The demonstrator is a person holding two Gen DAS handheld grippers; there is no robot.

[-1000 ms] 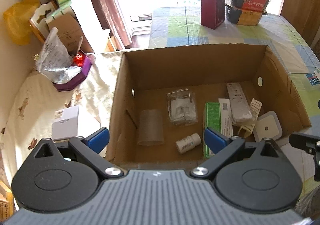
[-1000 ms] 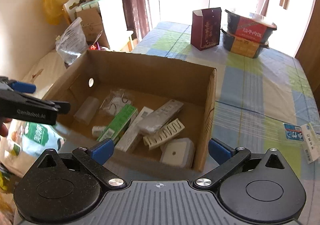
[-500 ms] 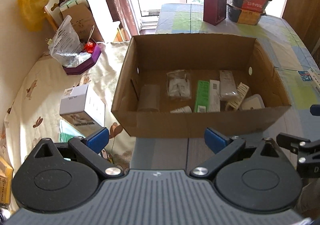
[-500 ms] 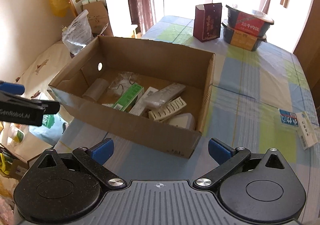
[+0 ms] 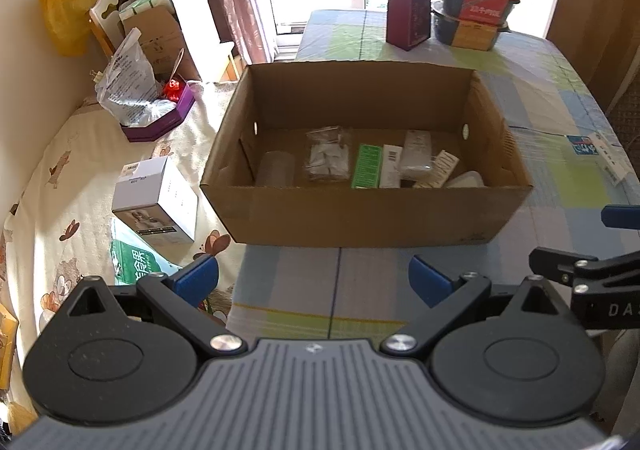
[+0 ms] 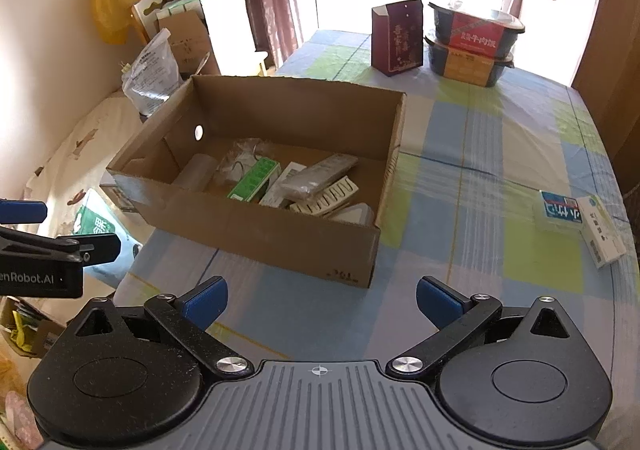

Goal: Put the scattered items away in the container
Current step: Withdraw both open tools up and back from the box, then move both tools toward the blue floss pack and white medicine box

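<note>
Left wrist view: cardboard box (image 5: pixel 360 213) sits open-topped at the left edge of the checked tablecloth (image 5: pixel 560 121). Contents, left to right on the box floor: translucent cup (image 5: pixel 275 169) on its side, clear plastic packet (image 5: pixel 326 159), green carton (image 5: pixel 367 165), white carton (image 5: pixel 390 165), wrapped remote-like item (image 5: pixel 416 153), white ribbed piece (image 5: pixel 438 169), white rounded case (image 5: pixel 466 179) in the right near corner.

Left gripper (image 5: pixel 314 278): jaws spread wide, nothing between them, hanging over the tablecloth in front of the box's near wall. Right gripper (image 6: pixel 322 298): likewise wide and empty, near the box's near right corner.

Right wrist view: two small packets, a blue-and-white pack (image 6: pixel 560 211) and a white box (image 6: pixel 604 234), lie touching on the tablecloth well right of the box.

Far end of table: maroon paper bag (image 6: pixel 397 35) beside two stacked meal tubs (image 6: pixel 472 45). Left of the table, on a patterned sheet: white product box (image 5: pixel 156 199), green bag (image 5: pixel 136 262).
</note>
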